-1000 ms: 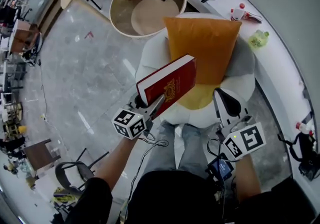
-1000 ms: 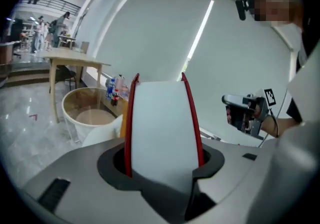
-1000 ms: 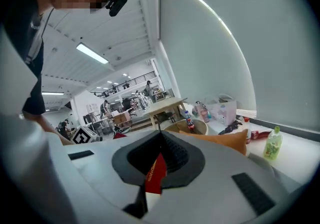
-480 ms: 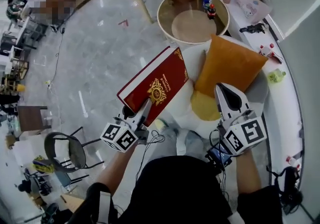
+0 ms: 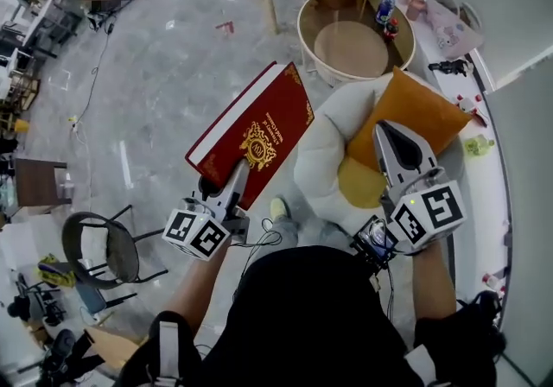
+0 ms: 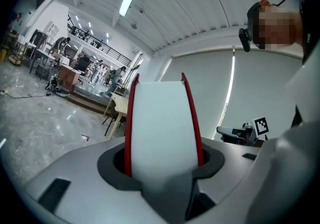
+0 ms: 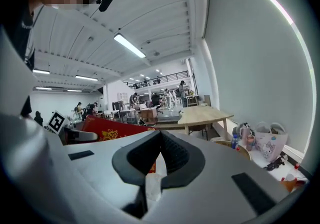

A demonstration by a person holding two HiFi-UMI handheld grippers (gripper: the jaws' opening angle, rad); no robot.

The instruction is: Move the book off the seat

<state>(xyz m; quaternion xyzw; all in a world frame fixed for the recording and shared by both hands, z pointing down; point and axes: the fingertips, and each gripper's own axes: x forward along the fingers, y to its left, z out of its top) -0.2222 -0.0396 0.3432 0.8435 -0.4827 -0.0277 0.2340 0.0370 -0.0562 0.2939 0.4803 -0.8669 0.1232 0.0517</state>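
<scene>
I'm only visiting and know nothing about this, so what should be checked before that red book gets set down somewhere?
1. Book held: ok; the red book sits between the left gripper's jaws.
2. Grip secure: cannot tell; only one edge is clamped, and most of the book juts out.
3. Book off the seat: ok; it hangs over the floor, beside the white seat.
4. Is the right gripper free: ok; shut, nothing in it.
5. Landing spot: cannot tell; none is evident.
</scene>
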